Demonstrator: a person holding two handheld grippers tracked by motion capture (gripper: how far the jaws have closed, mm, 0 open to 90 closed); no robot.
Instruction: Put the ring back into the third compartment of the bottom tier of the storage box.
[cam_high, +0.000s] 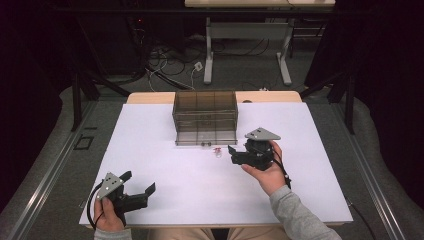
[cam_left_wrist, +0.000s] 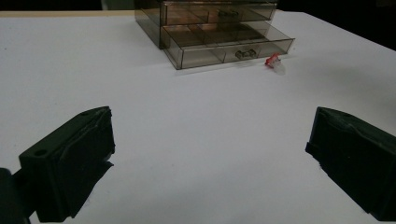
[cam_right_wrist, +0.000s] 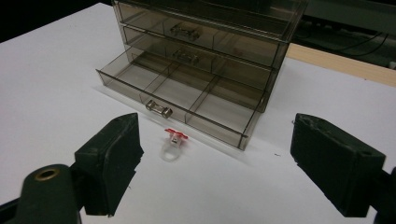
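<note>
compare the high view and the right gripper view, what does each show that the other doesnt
The high view alone takes in both grippers held by hands: the left gripper near the table's front edge, the right gripper by the ring, plus the floor, cables and a second table behind. The right gripper view alone shows detail: the bottom drawer pulled out with three empty compartments, its metal handle, and the ring's red top. Both show the smoky drawer box, the ring lying on the white table just in front of the open drawer, and the right gripper open.

Small red-and-clear object (cam_right_wrist: 173, 144) too tiny to identify, drawer unit (cam_left_wrist: 205, 28) top cropped by frame edge
</note>
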